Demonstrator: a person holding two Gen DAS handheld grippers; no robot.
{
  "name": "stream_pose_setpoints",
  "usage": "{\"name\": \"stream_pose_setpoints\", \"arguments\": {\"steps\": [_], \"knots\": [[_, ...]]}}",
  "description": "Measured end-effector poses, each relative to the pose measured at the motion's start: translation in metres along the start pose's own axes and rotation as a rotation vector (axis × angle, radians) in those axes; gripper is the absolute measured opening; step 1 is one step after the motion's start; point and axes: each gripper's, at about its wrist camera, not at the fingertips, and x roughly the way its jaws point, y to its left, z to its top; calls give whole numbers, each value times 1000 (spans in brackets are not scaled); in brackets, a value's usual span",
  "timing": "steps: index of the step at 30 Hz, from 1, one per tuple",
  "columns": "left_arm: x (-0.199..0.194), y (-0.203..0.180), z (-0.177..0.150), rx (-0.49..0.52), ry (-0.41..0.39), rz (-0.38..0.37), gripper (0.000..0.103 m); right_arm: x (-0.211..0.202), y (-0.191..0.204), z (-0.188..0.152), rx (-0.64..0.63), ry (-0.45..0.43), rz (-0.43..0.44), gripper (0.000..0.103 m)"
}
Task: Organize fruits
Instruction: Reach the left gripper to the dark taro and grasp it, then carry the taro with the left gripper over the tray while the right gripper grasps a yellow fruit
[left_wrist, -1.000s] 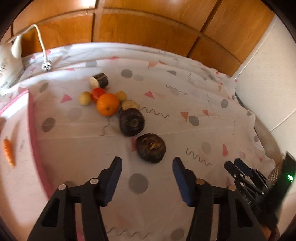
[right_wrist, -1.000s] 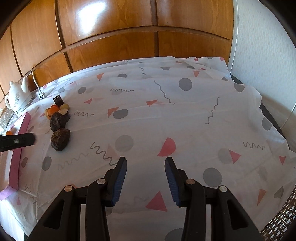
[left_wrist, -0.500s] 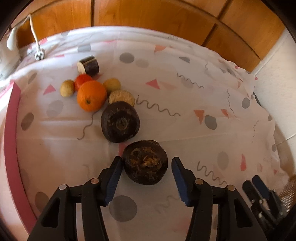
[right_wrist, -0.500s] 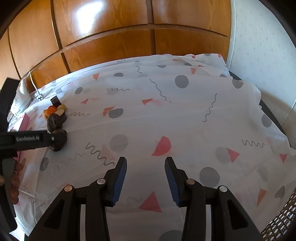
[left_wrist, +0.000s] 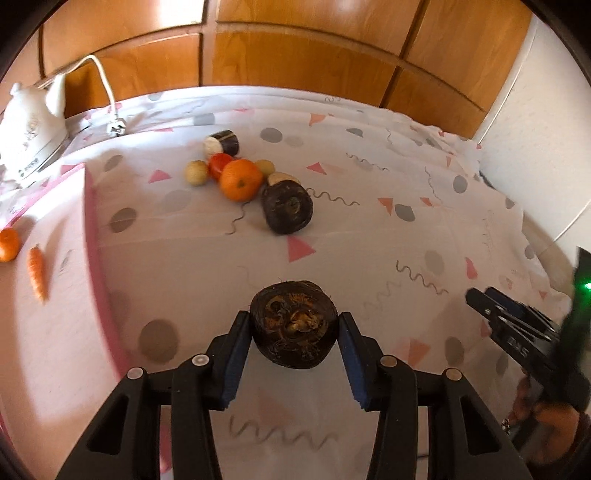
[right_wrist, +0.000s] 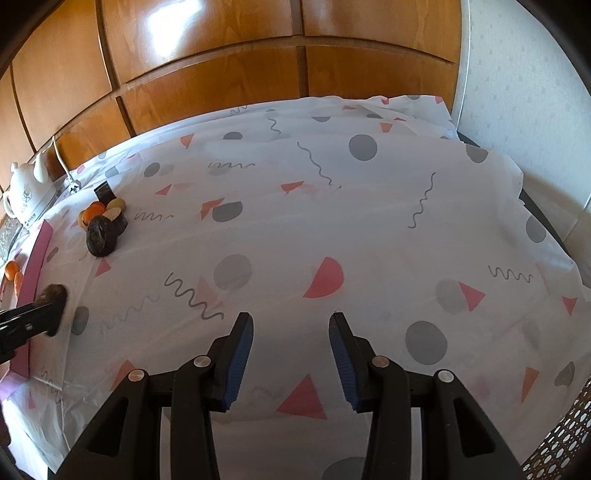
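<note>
My left gripper (left_wrist: 294, 322) is shut on a dark round fruit (left_wrist: 293, 326); both blue pads press its sides, and it hangs just above the patterned cloth. Farther back lies the pile: an orange (left_wrist: 240, 180), a second dark fruit (left_wrist: 287, 208), a red tomato (left_wrist: 219, 164), small yellowish fruits (left_wrist: 196, 171) and a cut dark piece (left_wrist: 223, 142). In the right wrist view the held dark fruit (right_wrist: 55, 293) sits by the pink edge at far left. My right gripper (right_wrist: 291, 332) stands open over bare cloth with nothing between its fingers.
A pink-edged white mat (left_wrist: 92, 236) on the left carries a small carrot (left_wrist: 37, 271) and an orange fruit (left_wrist: 8, 243). A white kettle (left_wrist: 27, 133) with a cord stands at the back left. Wooden panels close the far side; a white wall is on the right.
My left gripper went forward around the nearer dark fruit, shut on it and drew it away from the pile toward the pink mat. The right gripper has stayed put.
</note>
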Motion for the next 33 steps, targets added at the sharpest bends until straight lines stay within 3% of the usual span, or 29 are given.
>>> {"name": "stream_pose_setpoints", "arguments": {"steps": [11, 13, 16, 24, 33], "knots": [[-51, 34, -15, -100, -108, -23, 48, 0, 16, 5, -36, 19, 29, 43], [-56, 41, -18, -120, -119, -23, 48, 1, 23, 11, -54, 21, 59, 43], [-65, 56, -22, -161, -137, -17, 48, 3, 35, 22, -81, 26, 105, 35], [-88, 94, -33, -249, -186, 38, 48, 20, 78, 54, -138, 77, 244, 35], [-101, 134, -48, -356, -202, 95, 48, 40, 121, 87, -173, 101, 307, 35]]}}
